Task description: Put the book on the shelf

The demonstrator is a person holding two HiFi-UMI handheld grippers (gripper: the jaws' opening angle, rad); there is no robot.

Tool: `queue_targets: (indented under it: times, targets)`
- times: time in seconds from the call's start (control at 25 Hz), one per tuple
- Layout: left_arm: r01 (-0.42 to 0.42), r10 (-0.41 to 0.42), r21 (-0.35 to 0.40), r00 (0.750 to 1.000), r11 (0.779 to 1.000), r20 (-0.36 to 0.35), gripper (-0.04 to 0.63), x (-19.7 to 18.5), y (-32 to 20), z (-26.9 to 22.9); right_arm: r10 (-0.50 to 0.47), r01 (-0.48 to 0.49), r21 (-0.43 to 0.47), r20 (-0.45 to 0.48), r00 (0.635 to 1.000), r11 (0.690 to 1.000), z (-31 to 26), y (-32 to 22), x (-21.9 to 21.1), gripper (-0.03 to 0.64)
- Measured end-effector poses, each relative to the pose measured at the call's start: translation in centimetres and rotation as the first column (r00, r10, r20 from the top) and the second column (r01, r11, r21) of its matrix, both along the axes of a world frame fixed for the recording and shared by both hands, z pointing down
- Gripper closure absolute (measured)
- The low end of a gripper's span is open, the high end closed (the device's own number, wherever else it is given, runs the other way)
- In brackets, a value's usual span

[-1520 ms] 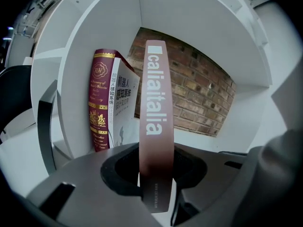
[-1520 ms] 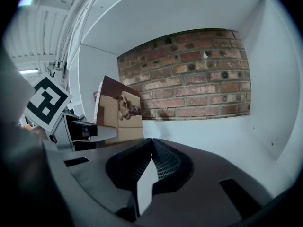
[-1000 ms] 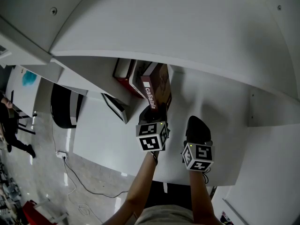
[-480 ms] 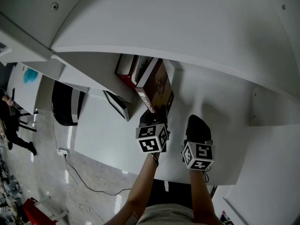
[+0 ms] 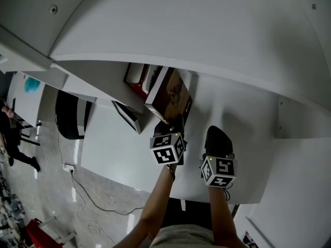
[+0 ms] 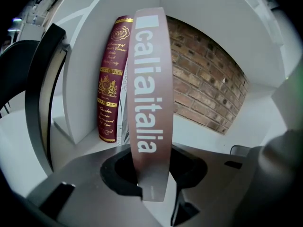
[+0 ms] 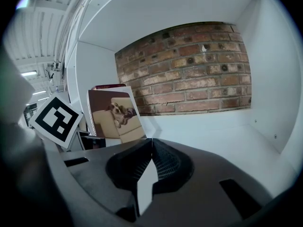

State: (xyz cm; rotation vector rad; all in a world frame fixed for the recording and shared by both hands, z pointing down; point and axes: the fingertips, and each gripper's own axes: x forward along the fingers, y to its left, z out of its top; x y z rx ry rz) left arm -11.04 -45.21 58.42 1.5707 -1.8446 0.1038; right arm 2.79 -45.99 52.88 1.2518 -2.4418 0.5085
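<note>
The left gripper (image 5: 169,129) is squeezing the book (image 5: 170,94) and tipping it further toward the red book (image 6: 111,79) on the shelf (image 5: 232,112), so it is nearly put away (the right gripper (image 7: 150,167) is pinched together, empty).

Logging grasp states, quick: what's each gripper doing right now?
Left gripper: closed on the book, at its spine.
Right gripper: closed, holding nothing.

The brown book (image 6: 149,103) carries white lettering, the maroon book (image 6: 110,79) gold print.
</note>
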Motion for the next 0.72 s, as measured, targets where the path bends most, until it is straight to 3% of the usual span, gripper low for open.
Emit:
queue_targets:
  times: [0.72]
  targets:
    - [0.016, -0.016, 0.005, 0.999, 1.0, -0.036, 0.443, 0.0, -2.3, 2.3, 0.018, -0.018, -0.001, -0.002, 1.0, 1.0, 0.2, -1.3, 0.7, 0.6]
